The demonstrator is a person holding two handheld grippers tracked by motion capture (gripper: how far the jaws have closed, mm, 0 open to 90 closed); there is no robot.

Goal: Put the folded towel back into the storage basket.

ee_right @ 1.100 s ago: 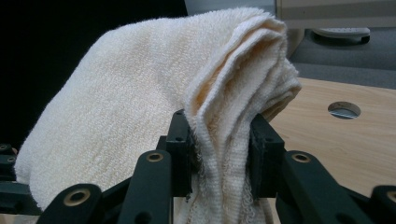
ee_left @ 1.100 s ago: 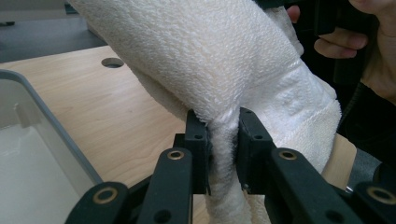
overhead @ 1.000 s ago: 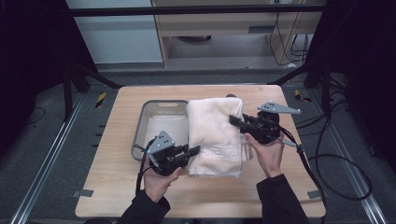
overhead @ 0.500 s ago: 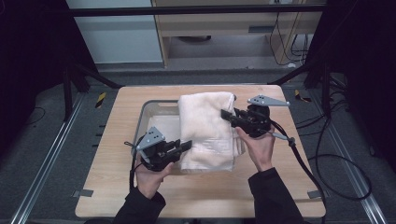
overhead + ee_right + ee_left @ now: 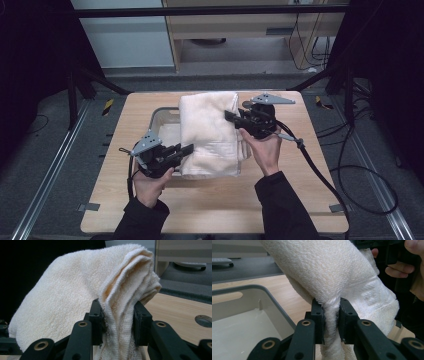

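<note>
Towel [image 5: 210, 132] between 2 claws' jaws

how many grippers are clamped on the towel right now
2: the left gripper pinches the towel at its near left edge over the grey bin; the right gripper pinches its far right edge.

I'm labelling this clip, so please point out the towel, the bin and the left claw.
towel [image 5: 209, 131]: high view, middle of its folded top.
bin [image 5: 161, 113]: high view, far left rim.
left claw [image 5: 331, 319]: left gripper view, midway between its tips, shut on the towel's edge.
</note>
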